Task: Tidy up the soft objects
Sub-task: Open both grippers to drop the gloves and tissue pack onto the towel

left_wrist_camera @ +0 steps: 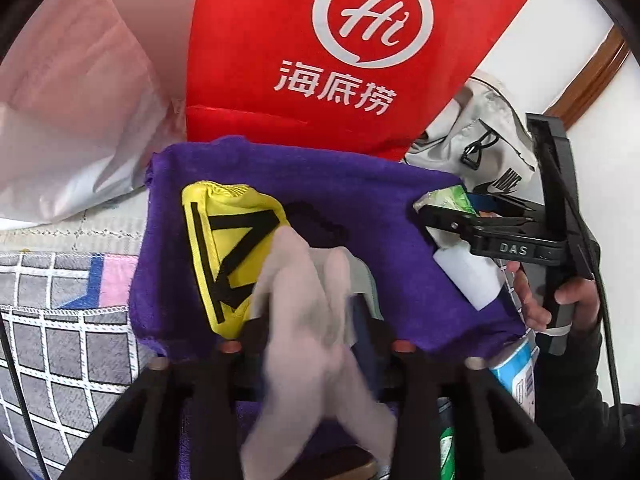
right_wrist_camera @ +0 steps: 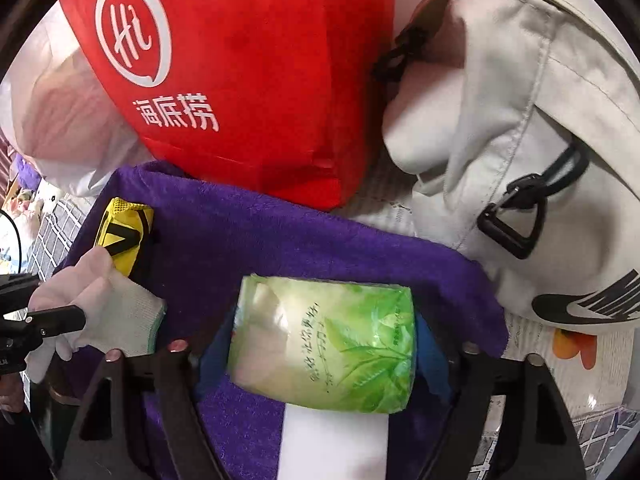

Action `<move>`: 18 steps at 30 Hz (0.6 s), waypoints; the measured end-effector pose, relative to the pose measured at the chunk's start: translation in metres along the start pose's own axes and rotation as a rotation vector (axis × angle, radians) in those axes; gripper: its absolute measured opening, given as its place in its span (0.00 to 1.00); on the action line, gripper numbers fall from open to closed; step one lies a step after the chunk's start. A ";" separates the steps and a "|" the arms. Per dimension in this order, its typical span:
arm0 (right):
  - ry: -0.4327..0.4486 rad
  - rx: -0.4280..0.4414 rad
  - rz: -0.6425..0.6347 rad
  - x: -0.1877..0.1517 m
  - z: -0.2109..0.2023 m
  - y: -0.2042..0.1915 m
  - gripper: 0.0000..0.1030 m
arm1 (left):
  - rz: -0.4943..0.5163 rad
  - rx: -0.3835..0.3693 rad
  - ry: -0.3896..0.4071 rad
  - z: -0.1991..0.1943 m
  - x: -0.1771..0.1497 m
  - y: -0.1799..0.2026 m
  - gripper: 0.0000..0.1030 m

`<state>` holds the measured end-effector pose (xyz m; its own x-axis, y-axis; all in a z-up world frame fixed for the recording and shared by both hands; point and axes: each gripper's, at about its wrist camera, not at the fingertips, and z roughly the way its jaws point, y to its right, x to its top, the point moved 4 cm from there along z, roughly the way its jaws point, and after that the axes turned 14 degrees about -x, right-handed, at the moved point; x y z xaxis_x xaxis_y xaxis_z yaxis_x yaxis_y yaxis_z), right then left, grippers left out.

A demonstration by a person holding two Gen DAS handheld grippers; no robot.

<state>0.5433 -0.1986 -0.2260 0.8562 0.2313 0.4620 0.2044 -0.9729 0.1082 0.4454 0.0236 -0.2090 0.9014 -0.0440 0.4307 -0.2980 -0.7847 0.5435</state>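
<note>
The white glove point(left_wrist_camera: 304, 280) lies loose between the open jaws of our left gripper point(left_wrist_camera: 316, 332), low in the middle of the frame, so it may catch and drag off the purple towel point(right_wrist_camera: 260, 240); our right gripper point(right_wrist_camera: 320, 344) stands wide around the tissue pack point(right_wrist_camera: 332, 332), squeezing or not we cannot tell, and the pack might roll. We count one glove, one yellow pouch point(left_wrist_camera: 228, 248), one towel, one red bag point(left_wrist_camera: 320, 80), one tissue pack, one white bag point(right_wrist_camera: 520, 120).

Checked bedspread point(left_wrist_camera: 60, 344) – perhaps a bed – bears purple towel point(left_wrist_camera: 360, 200), red bag point(left_wrist_camera: 320, 40), white bag point(right_wrist_camera: 520, 140).
</note>
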 end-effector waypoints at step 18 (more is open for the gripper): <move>0.180 0.002 0.056 -0.020 -0.114 0.000 0.89 | 0.067 0.232 0.193 -0.083 -0.011 0.026 0.79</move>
<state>0.4722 -0.2034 -0.1344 0.7678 0.1724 0.6170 0.1598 -0.9842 0.0762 0.4018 0.0548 -0.1396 0.7991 0.0002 0.6013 -0.2554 -0.9052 0.3397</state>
